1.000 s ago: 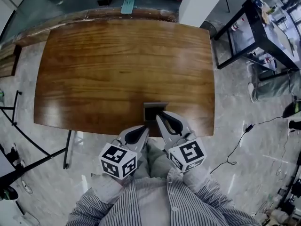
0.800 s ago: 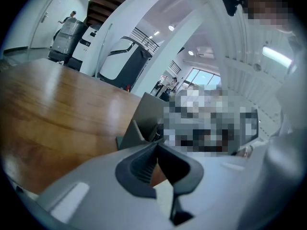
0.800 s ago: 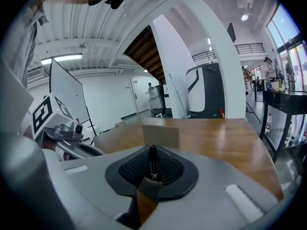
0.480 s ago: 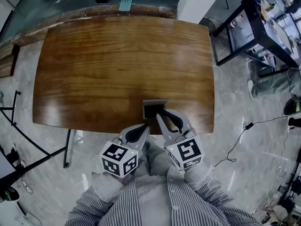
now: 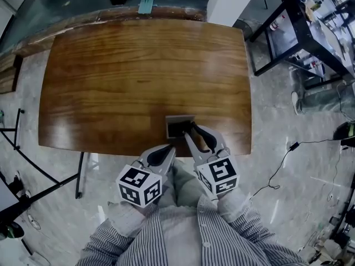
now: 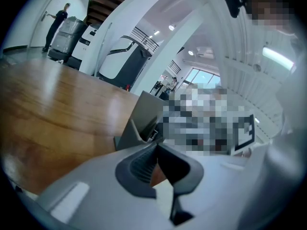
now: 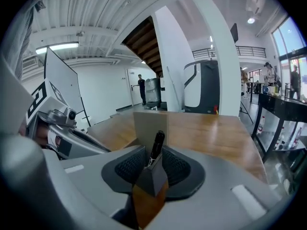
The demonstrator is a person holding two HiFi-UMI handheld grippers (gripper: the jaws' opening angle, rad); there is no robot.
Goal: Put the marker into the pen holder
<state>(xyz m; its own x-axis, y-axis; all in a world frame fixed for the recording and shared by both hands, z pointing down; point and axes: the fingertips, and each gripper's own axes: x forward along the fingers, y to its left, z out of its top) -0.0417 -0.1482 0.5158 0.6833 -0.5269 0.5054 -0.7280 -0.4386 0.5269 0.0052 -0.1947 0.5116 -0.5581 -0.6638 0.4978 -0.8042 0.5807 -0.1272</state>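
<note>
No words or numbers can be read; the left marker cube (image 5: 138,185) and the right marker cube (image 5: 219,175) show only black-and-white square patterns.

Warm brown surface (image 5: 138,71), streaked with darker wavy grain, fills the upper frame. The pen holder (image 5: 181,117) at its lower edge is plain grey. The black marker (image 7: 156,147) stands between the dark-grey ribbed pads of my right hand-held gripper (image 5: 194,132), whose jaws are opening. It and my left hand-held gripper (image 5: 168,149) are pale grey, each carrying a cube (image 5: 138,186) of black-and-white squares. At bottom centre, my shirt (image 5: 183,237) is grey-and-white pinstripe. The floor (image 5: 288,204) is pale mottled grey.
</note>
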